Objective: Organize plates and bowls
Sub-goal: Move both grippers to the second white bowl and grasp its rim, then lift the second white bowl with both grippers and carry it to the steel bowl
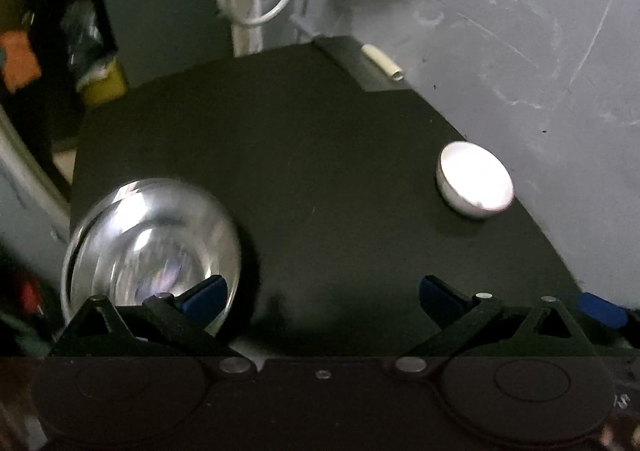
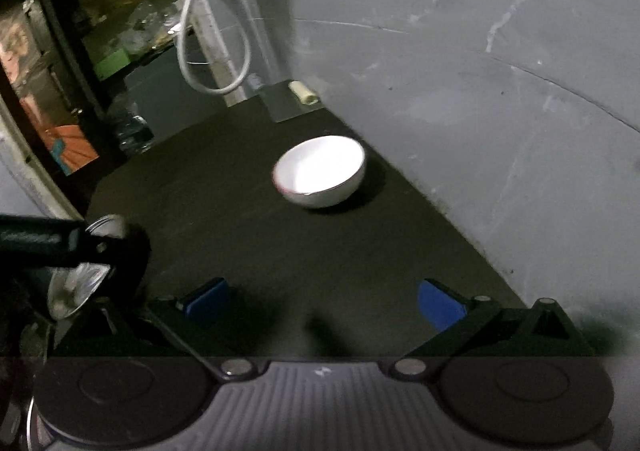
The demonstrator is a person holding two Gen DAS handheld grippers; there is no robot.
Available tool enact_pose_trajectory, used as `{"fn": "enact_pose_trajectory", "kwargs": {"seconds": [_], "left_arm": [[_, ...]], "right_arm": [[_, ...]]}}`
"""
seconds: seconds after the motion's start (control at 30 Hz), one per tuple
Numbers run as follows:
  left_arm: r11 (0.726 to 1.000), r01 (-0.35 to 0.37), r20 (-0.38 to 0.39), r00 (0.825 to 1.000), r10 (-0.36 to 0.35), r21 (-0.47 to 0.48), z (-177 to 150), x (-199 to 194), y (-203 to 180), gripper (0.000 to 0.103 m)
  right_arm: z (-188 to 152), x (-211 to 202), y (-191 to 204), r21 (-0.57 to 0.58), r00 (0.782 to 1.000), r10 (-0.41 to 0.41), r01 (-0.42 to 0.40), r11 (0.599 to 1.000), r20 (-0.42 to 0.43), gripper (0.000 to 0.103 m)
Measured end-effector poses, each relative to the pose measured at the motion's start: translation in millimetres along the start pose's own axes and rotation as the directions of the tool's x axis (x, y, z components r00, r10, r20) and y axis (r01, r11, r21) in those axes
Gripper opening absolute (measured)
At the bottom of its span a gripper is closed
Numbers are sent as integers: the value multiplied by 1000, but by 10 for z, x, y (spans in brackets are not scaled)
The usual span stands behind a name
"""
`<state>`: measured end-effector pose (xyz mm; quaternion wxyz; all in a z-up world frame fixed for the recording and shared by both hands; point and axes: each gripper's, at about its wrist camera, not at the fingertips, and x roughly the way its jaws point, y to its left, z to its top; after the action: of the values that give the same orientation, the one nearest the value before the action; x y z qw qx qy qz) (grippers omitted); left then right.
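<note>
both grippers spread, empty: left gripper (image 1: 322,293) beside steel bowl (image 1: 150,247); right gripper (image 2: 322,297) facing white bowl (image 2: 320,171).

I see a matt black table top (image 1: 320,179), a shiny, mirror-smooth metal bowl (image 1: 152,243) and a glossy white bowl (image 2: 320,171) that looks ceramic. My gripper pads (image 2: 440,305) look like blue plastic, and the grey wall (image 2: 500,91) is scuffed and scratched

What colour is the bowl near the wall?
White, inside and out. The bowl shows best in the right wrist view, standing on the dark table.
</note>
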<state>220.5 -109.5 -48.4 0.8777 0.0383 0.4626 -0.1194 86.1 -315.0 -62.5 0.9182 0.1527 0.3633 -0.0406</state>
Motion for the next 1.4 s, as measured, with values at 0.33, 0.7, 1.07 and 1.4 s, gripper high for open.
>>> {"fn": "enact_pose_trajectory", "kwargs": {"seconds": [0.33, 0.7, 1.07, 1.4], "left_arm": [[981, 29, 110, 993, -51, 190, 596, 532, -482, 102], [958, 50, 55, 996, -68, 283, 832, 964, -744, 97], [964, 134, -7, 991, -136, 229, 851, 1109, -750, 68], [956, 256, -80, 966, -246, 146, 799, 1238, -720, 31]], "right_arm": [[257, 365, -206, 120, 990, -34, 17, 993, 134, 100], [430, 703, -249, 147, 986, -67, 45, 988, 151, 89], [440, 829, -242, 131, 991, -51, 34, 991, 127, 78], [486, 919, -250, 112, 994, -36, 25, 993, 99, 51]]}}
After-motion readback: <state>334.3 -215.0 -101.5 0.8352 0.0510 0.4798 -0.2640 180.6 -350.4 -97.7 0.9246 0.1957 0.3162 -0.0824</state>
